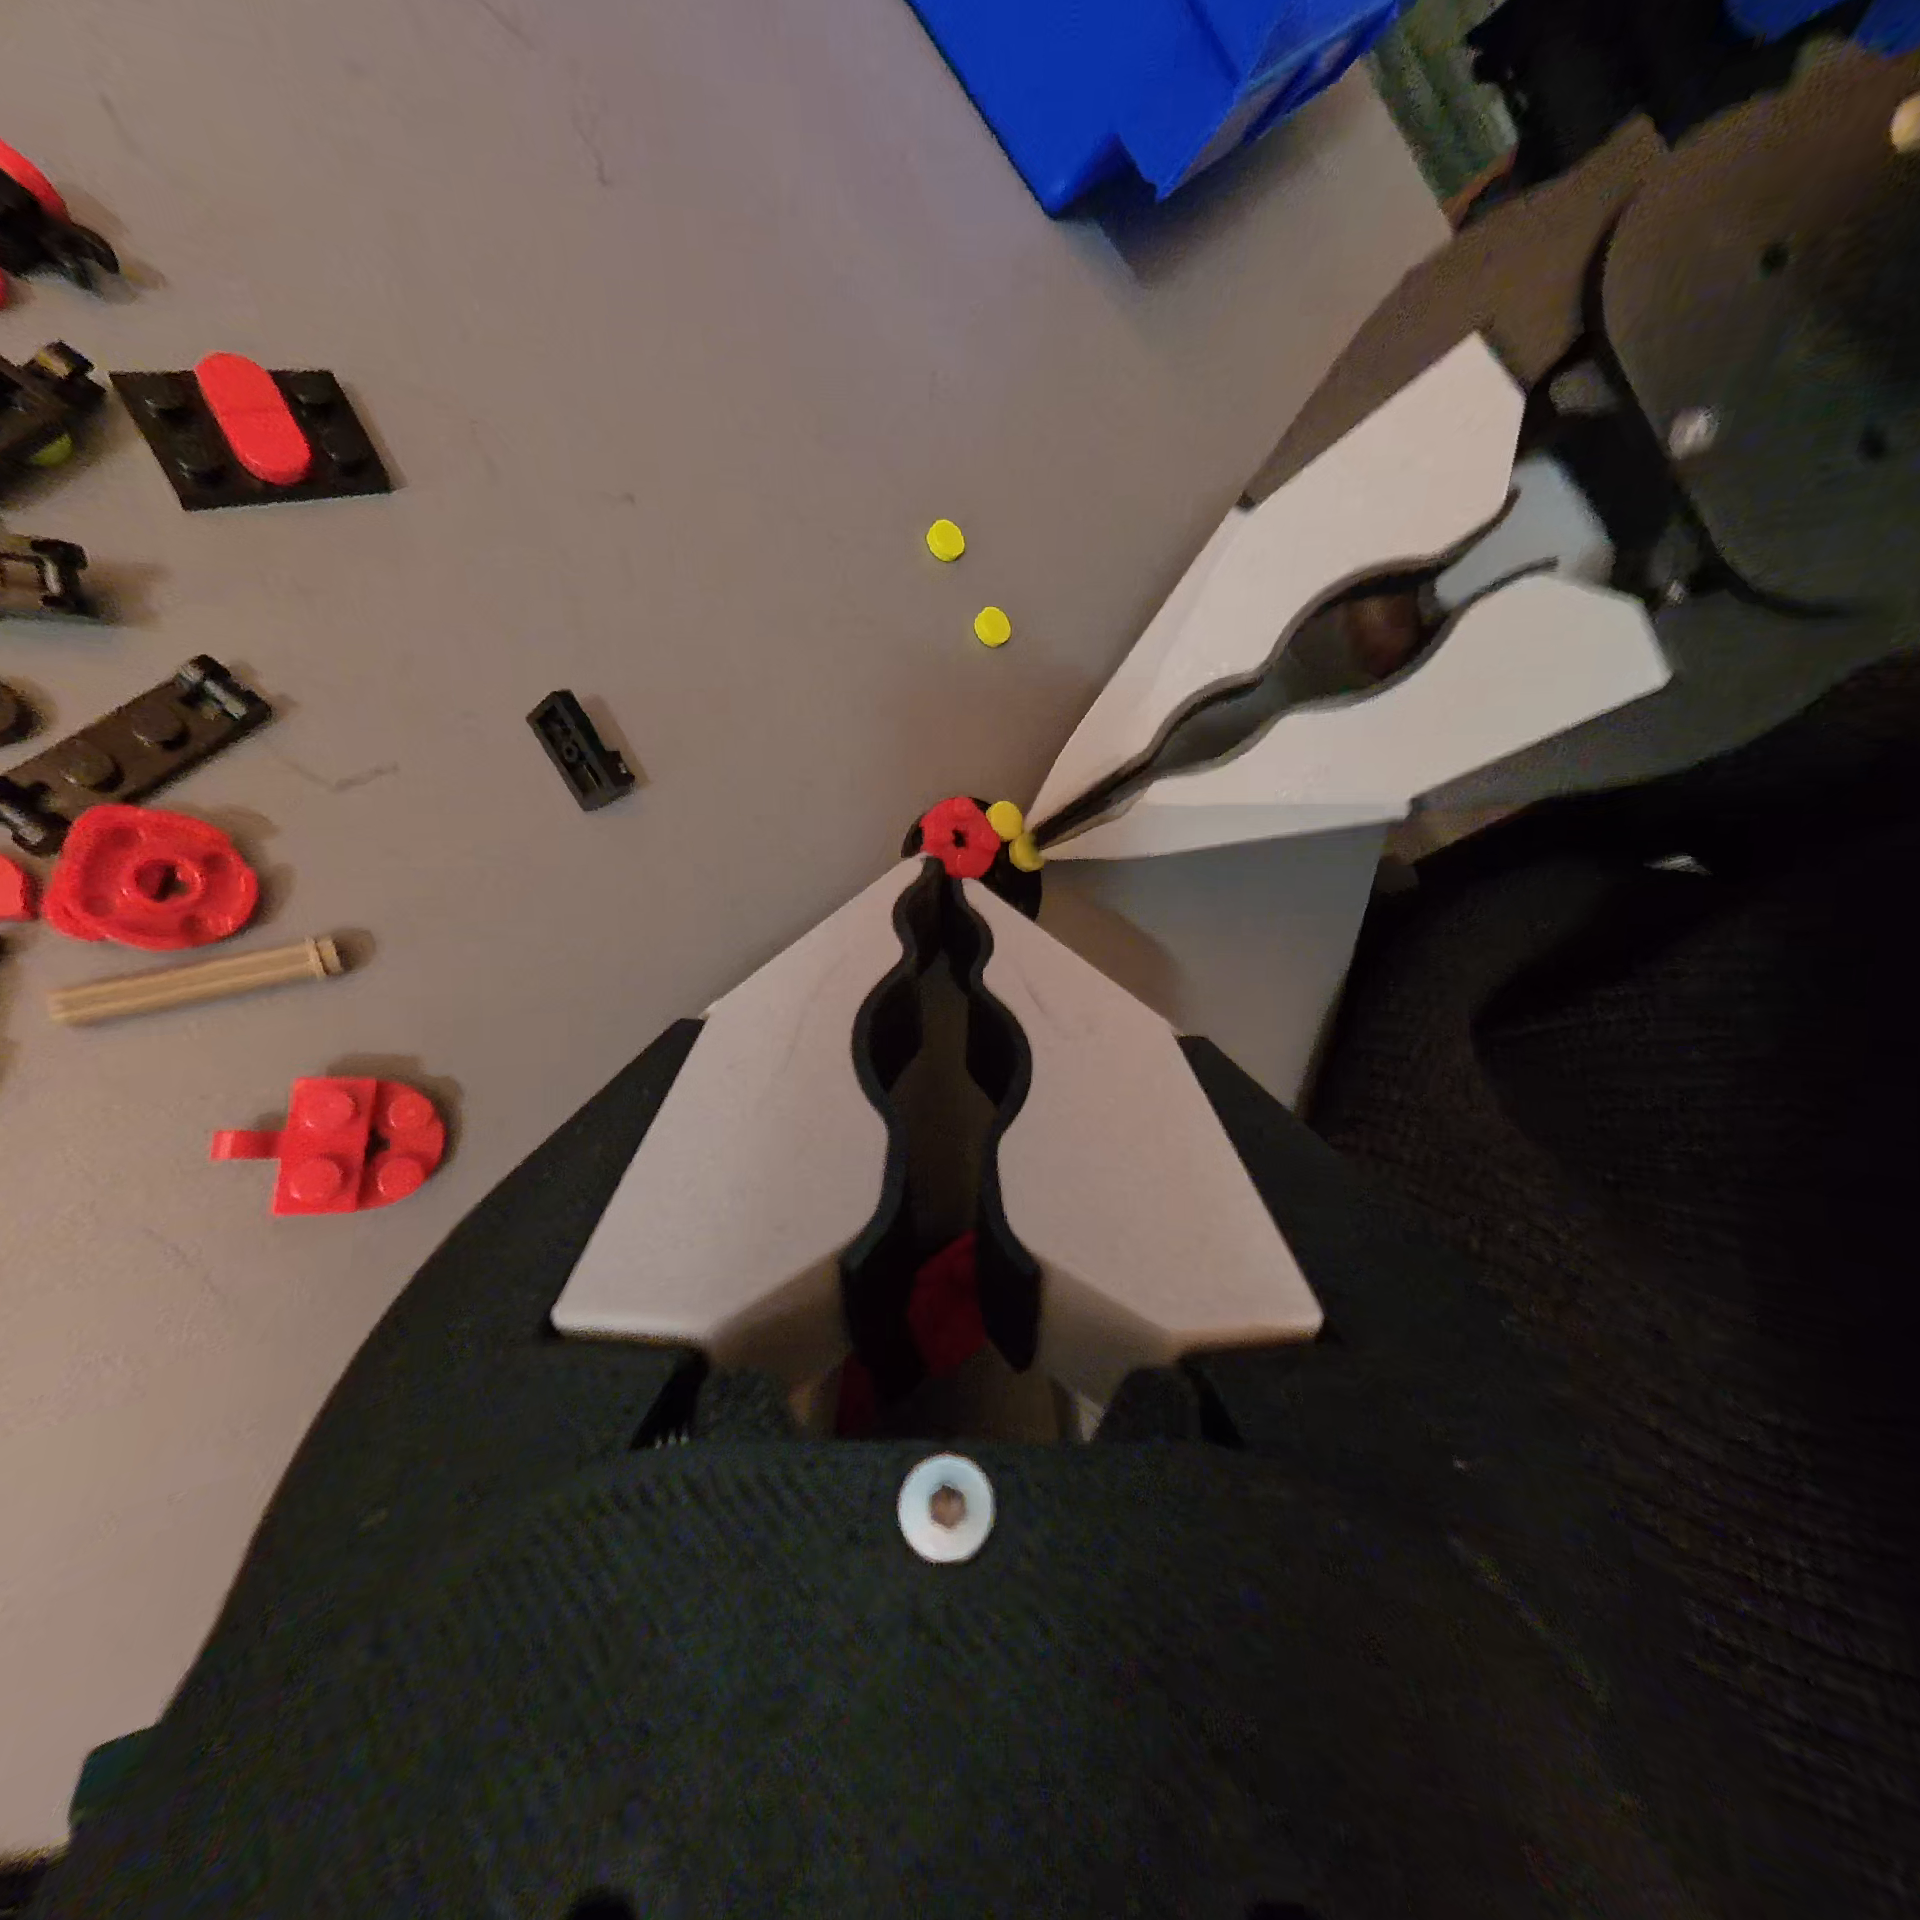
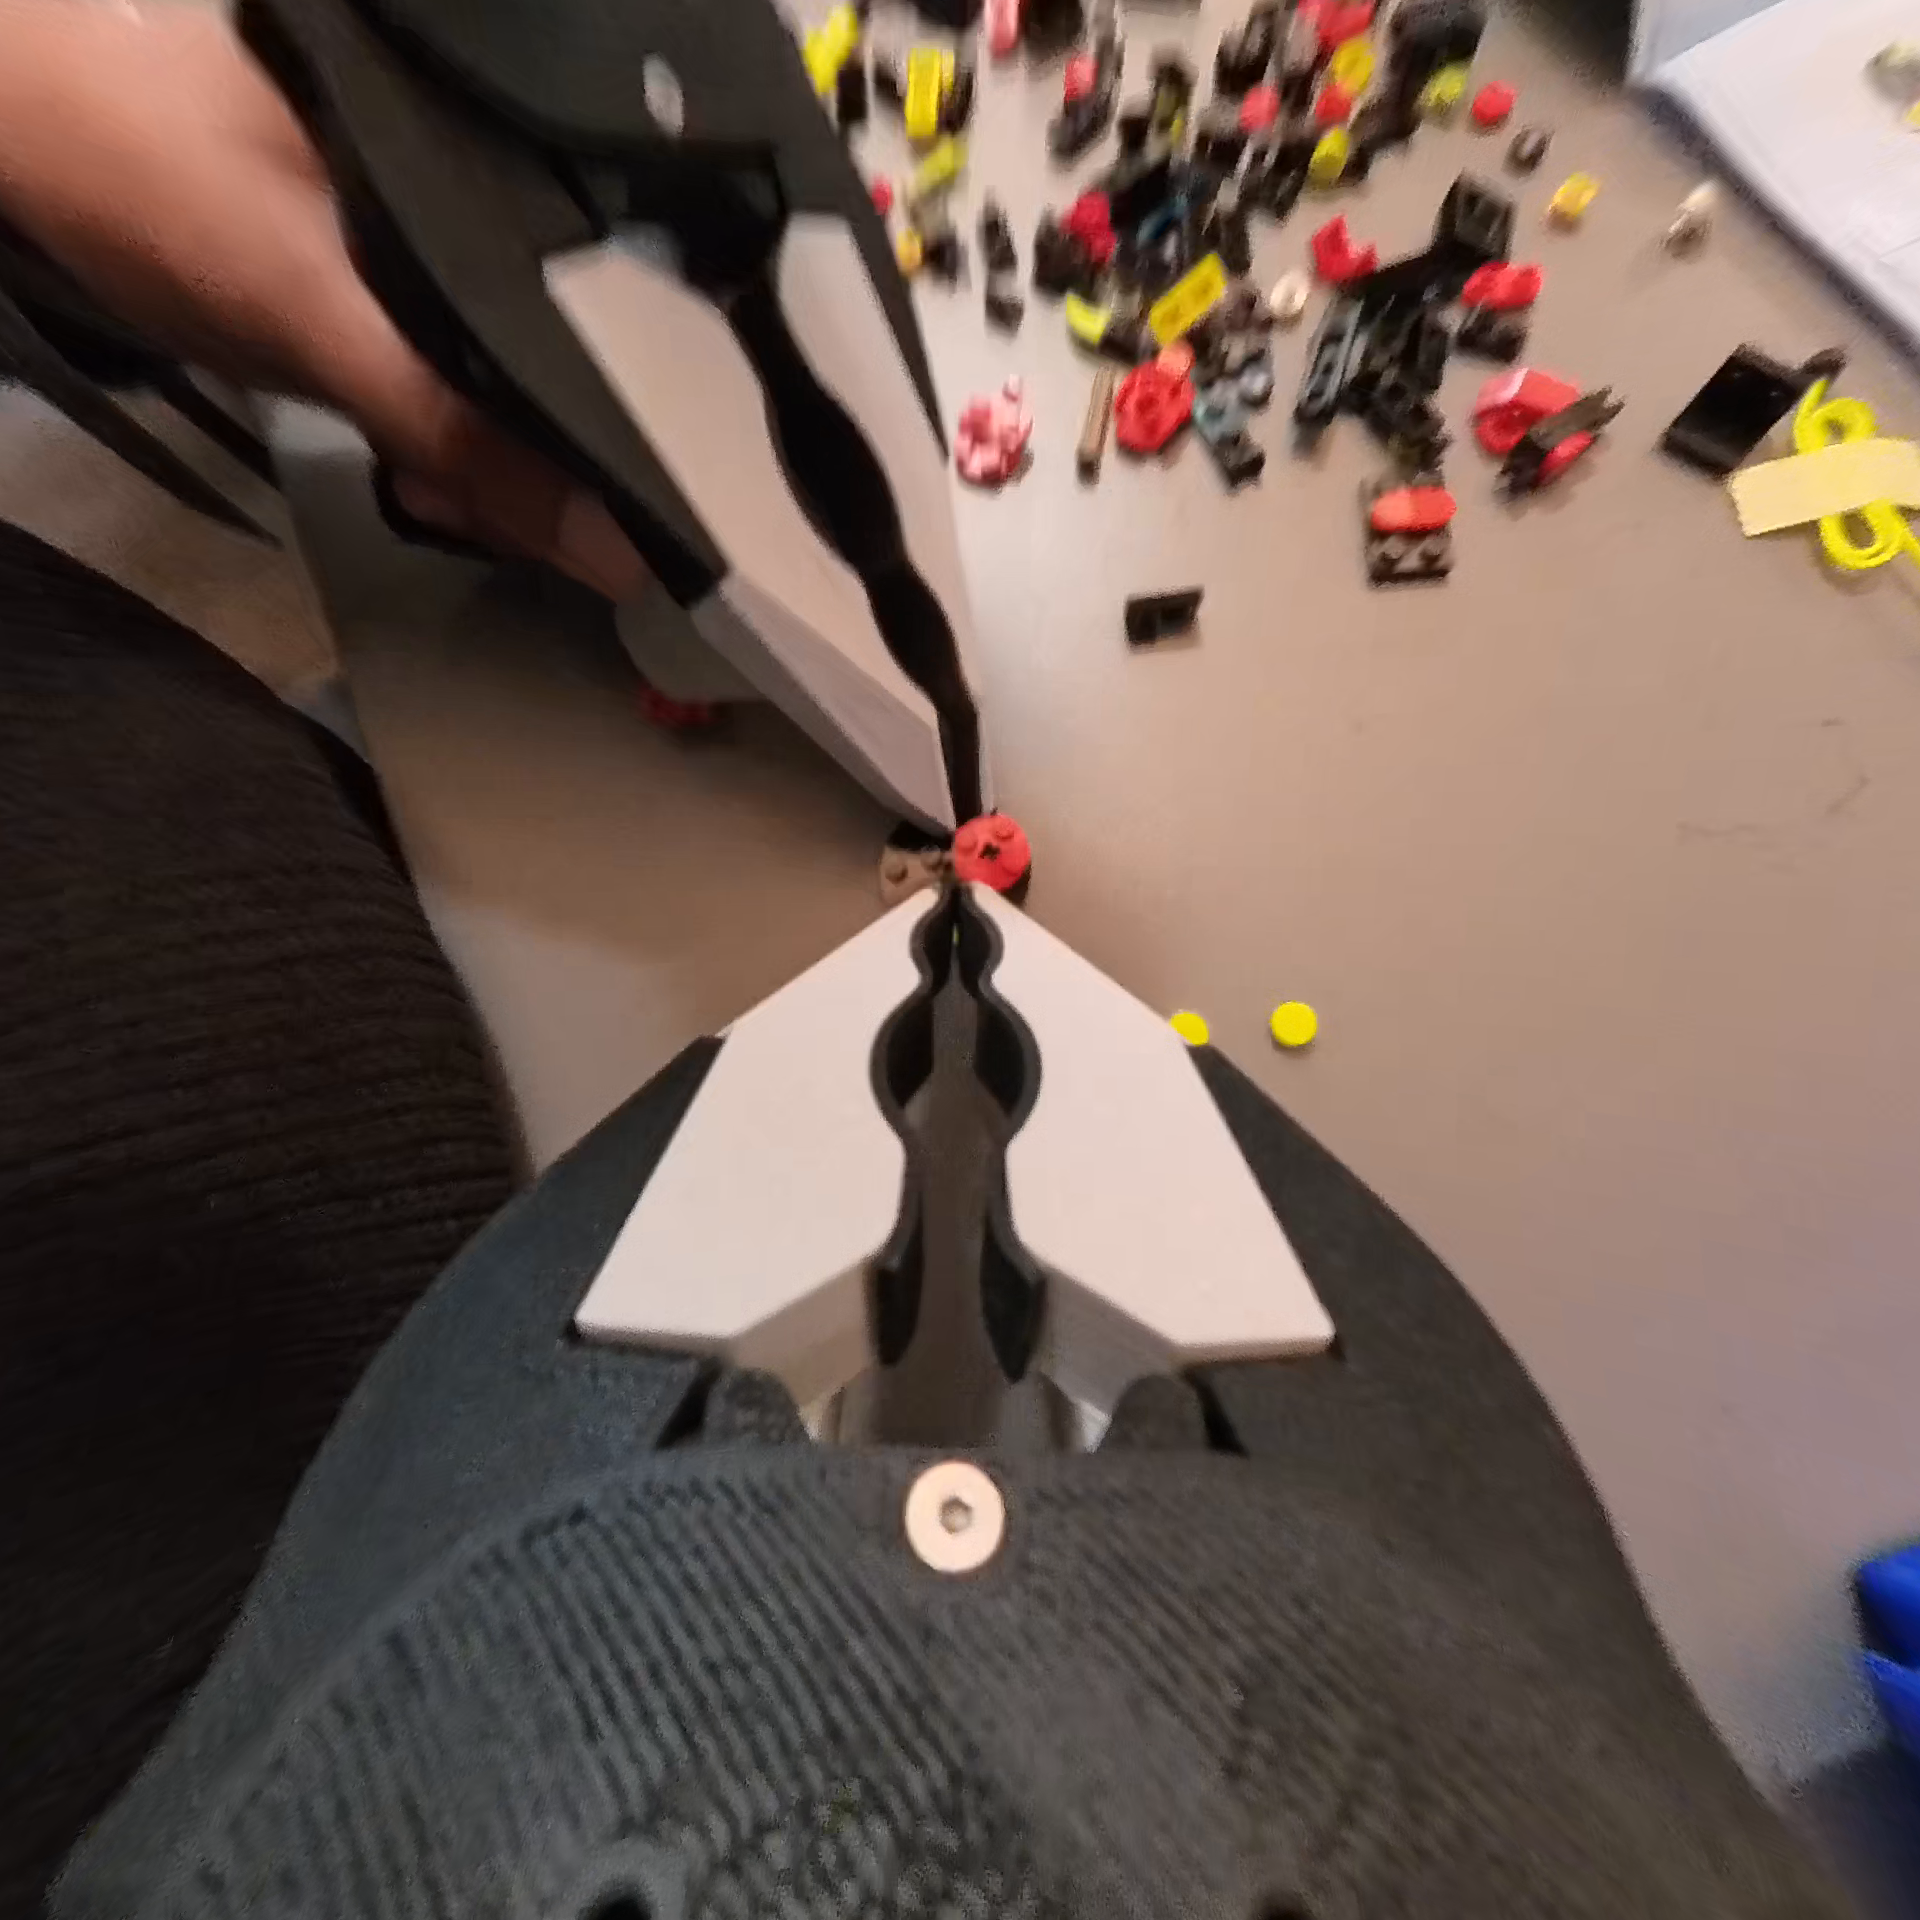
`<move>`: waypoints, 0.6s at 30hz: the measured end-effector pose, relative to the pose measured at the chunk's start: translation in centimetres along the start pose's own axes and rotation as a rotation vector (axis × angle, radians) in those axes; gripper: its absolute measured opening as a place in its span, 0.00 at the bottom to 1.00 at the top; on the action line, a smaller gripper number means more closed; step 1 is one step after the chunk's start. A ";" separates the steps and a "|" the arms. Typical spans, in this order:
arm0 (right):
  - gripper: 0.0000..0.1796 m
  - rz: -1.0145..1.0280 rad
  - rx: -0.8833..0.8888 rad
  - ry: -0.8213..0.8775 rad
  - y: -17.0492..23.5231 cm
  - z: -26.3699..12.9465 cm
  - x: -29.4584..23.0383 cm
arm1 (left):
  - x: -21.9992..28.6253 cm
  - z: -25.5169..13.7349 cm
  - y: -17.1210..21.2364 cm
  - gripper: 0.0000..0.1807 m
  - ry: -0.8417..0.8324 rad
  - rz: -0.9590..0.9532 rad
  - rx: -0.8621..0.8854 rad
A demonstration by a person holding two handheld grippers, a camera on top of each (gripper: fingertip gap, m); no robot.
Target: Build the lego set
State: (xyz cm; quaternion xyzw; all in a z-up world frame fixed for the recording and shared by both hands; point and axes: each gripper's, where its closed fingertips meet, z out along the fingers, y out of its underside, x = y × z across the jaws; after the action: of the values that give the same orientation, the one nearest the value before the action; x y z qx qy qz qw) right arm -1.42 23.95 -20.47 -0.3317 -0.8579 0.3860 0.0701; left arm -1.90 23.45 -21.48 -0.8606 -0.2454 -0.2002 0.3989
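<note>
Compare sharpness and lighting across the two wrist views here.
Left wrist view: sharp, the red round piece and loose yellow studs crisp, dim at lower right. Right wrist view: motion-blurred, the brick pile smeared; both views bend at the edges.

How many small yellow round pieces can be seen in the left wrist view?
4. Two lie loose on the table: one farther off, one nearer. Two more sit at the right gripper tips beside the red round piece. Others may be hidden.

Black textured tool [image 1: 940, 883], white fingers [image 1: 748, 1164], silver screw [image 1: 945, 1507].
</note>
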 end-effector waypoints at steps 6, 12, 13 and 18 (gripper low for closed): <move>0.00 0.203 0.195 -0.095 -2.5 -2.6 1.7 | 0.2 -0.2 -0.2 0.09 -0.061 0.124 0.010; 0.00 0.203 0.212 -0.136 -2.8 -3.0 1.1 | -0.1 0.1 -1.1 0.16 -0.129 0.191 0.045; 0.00 0.181 0.196 -0.115 -2.5 -2.9 1.2 | -0.1 0.2 -1.1 0.16 -0.139 0.200 0.040; 0.00 0.120 0.167 -0.062 -2.0 -2.8 1.7 | 0.0 0.7 -0.9 0.12 -0.162 0.233 0.015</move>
State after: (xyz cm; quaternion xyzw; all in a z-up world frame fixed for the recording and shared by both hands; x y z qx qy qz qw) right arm -2.70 25.76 -17.34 -0.3635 -0.8032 0.4696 0.0478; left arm -2.32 24.51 -21.45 -0.8936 -0.1767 -0.0806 0.4046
